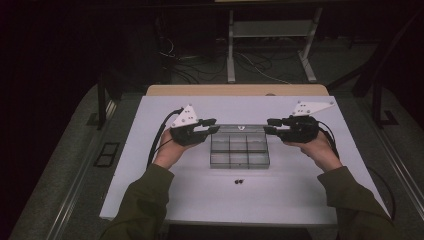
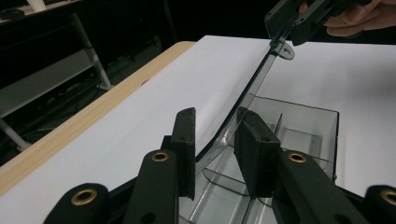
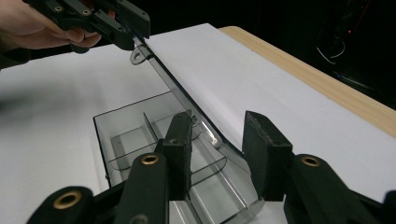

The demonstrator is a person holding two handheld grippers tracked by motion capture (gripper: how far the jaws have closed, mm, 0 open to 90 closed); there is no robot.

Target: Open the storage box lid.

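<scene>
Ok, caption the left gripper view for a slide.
Left gripper straddles the raised clear lid of the compartment box.

Olive-green sleeves (image 1: 145, 195), black grippers with brass-ringed screws.

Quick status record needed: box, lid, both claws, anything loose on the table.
box: clear compartment box, mid-table, compartments look empty
lid: clear lid raised on edge along the box's far side
left claw: jaws either side of one lid end, contact unclear
right claw: jaws either side of the other lid end, gap visible
loose items: two small dark pieces in front of the box
surface: white table
</scene>
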